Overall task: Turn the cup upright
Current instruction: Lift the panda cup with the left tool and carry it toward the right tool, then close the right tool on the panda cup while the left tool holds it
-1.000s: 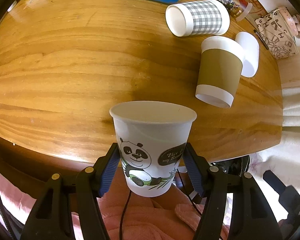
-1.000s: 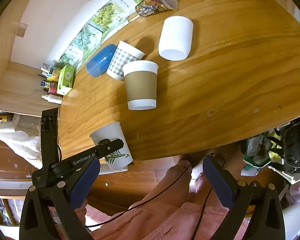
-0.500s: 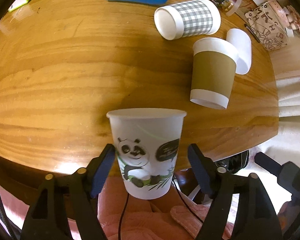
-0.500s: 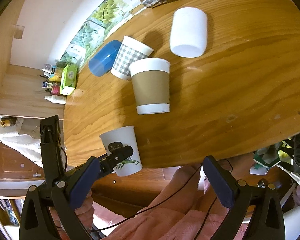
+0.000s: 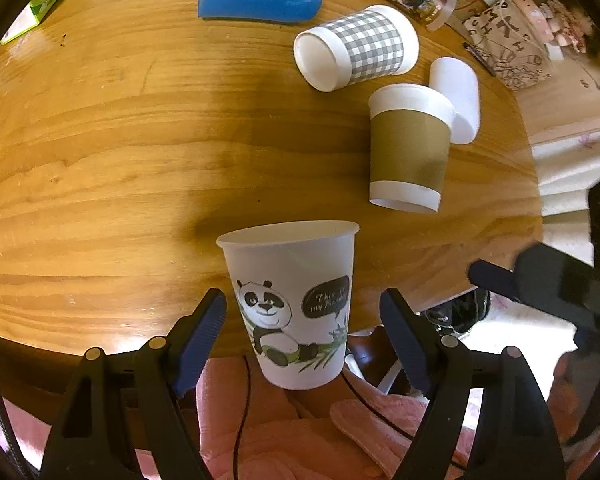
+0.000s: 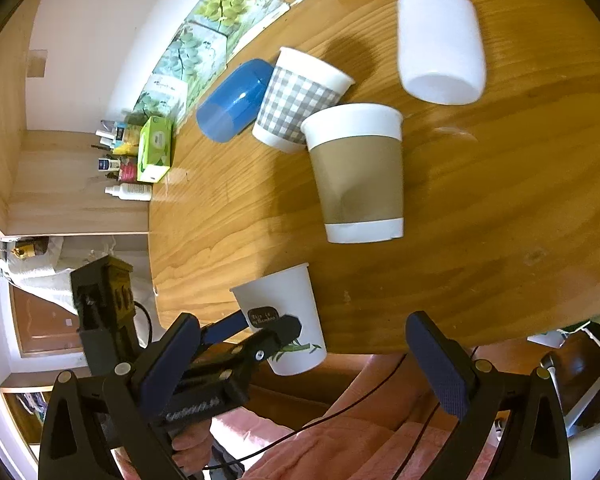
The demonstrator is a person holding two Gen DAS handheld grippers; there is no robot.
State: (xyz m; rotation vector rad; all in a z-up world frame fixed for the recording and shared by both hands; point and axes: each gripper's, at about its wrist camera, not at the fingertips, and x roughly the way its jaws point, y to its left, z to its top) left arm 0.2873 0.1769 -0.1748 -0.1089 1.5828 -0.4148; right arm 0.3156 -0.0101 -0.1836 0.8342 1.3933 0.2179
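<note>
Left wrist view: the left gripper (image 5: 302, 332) stood spread wide, its fingers (image 5: 204, 326) clear of the panda cup (image 5: 290, 304), which stood upright, mouth up, at the table's (image 5: 100, 160) near edge, apparently done. The right gripper (image 6: 312, 360) gaped empty. The cup's bubble seemed to read "This is my Bamboo".

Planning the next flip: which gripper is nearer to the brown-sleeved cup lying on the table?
Probably the left. The left gripper straddles the panda cup, just short of the brown-sleeved cup. The right gripper hangs open off the table edge, farther back.
</note>
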